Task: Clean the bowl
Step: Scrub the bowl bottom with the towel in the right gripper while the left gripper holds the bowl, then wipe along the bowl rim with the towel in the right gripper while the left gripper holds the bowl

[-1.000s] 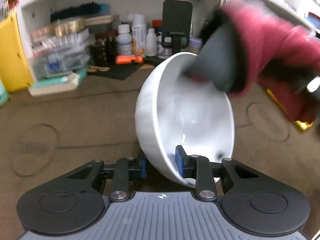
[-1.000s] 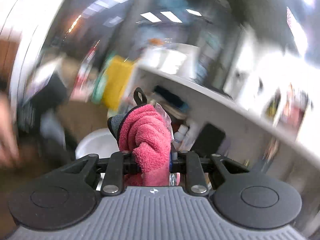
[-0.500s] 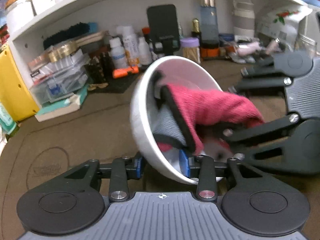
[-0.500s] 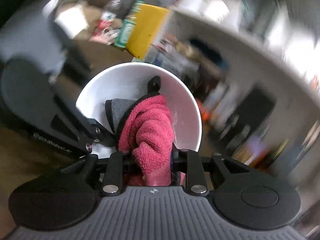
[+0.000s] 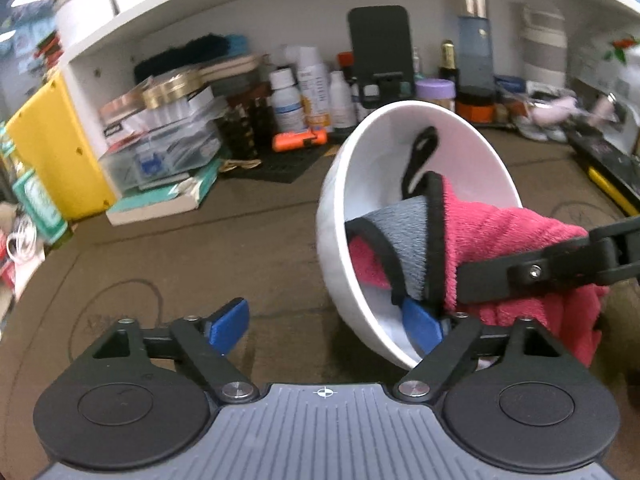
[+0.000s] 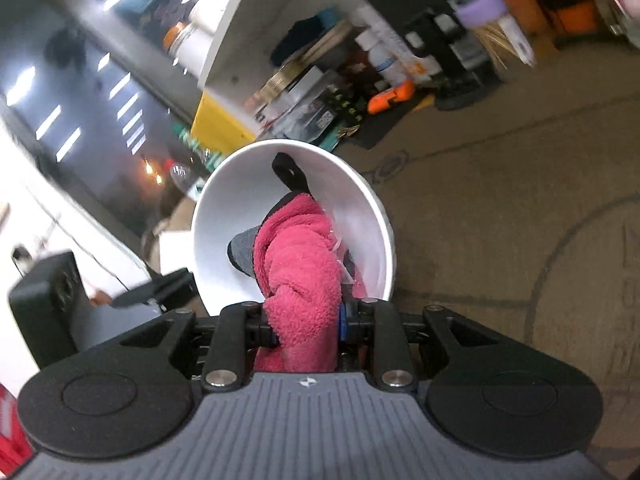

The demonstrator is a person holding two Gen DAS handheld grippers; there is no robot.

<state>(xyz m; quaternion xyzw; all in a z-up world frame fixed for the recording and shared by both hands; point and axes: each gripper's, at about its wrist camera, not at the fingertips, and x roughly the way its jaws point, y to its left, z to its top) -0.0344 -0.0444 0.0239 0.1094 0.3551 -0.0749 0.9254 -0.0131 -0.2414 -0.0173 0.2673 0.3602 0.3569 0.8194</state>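
Note:
A white bowl is tipped on its side over the brown table, its mouth facing right. My left gripper is open; its right blue pad is inside the bowl's lower rim and its left pad stands well clear of the outer wall. My right gripper is shut on a pink and grey cloth, which is pushed into the bowl. The cloth fills the bowl's lower half in the left wrist view, its black loop lying against the inner wall.
A white shelf unit at the back holds bottles, jars, a black phone on a stand, boxes and an orange tool. A yellow box stands at the left. The brown table has circles drawn on it.
My left gripper's jaws have opened wide, releasing the pinch on the bowl's rim. The cloth stays inside the bowl, and the right gripper has tilted.

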